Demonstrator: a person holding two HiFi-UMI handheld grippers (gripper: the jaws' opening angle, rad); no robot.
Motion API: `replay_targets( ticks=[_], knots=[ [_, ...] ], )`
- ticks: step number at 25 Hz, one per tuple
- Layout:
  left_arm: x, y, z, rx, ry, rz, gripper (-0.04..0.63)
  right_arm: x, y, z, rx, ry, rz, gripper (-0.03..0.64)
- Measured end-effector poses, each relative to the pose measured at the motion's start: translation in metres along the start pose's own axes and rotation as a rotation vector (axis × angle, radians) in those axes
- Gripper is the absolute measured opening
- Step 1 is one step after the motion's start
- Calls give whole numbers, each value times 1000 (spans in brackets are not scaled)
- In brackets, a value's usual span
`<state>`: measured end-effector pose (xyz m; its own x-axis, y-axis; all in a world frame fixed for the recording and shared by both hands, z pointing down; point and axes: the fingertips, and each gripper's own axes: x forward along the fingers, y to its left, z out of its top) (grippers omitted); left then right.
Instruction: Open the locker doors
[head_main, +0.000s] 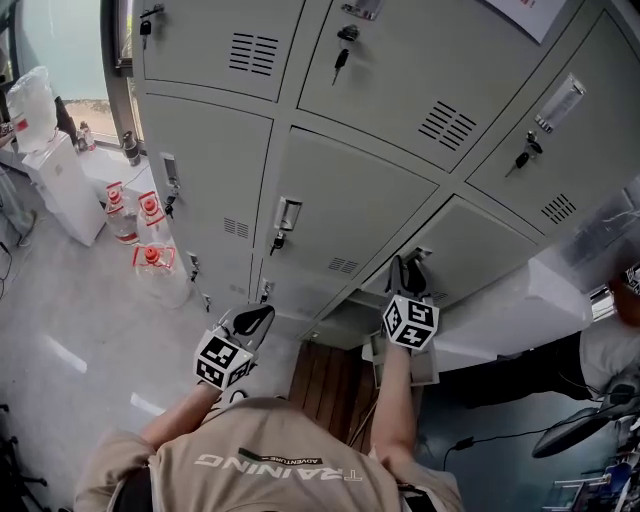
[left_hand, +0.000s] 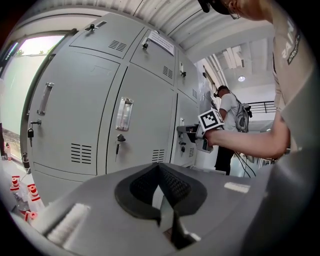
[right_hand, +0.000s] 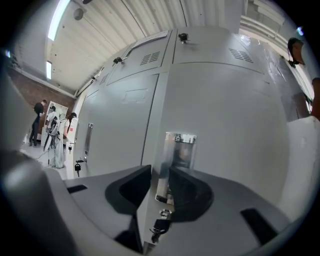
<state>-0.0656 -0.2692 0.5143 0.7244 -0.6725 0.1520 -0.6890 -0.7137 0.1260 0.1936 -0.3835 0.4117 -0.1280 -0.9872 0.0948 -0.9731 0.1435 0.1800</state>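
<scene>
chrome handle (right_hand: 180, 150) stands upright inside the right tool (right_hand: 159, 172), which clamps it; left tool (left_hand: 159, 169) is closed, empty, farther off.

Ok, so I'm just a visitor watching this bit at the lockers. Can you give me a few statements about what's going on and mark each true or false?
1. The left gripper has its fingers together with nothing between them. True.
2. The right gripper hangs in mid-air, away from everything. False: its fingers are closed on a door handle.
3. Keys hang in the locks of several lockers. True.
4. The red-marked bottles stand on top of the lockers. False: they stand on the floor beside them.
5. Only one person is in the room. False: other people stand in the background of the right gripper view.
</scene>
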Motion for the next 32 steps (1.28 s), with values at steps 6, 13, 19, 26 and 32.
replay_targets(
  ticks=[6,13,19,26,32],
  knots=[
    [7,-5,-5,1,21,-42,7,-35,5,-3,17,0,4,117],
    [30,-34,-8,19,38,-157,6,-96,5,-9,4,16,10,117],
    [52,-76,-6,35,38,-274,6,-153,-11,-19,-6,40,-76,117],
    [62,-104,-5,45,42,-337,6,-213,-44,-33,56,53,-180,117],
    [71,-121,-7,50,49,-372,6,-254,-80,-43,26,83,-324,107]
  ],
)
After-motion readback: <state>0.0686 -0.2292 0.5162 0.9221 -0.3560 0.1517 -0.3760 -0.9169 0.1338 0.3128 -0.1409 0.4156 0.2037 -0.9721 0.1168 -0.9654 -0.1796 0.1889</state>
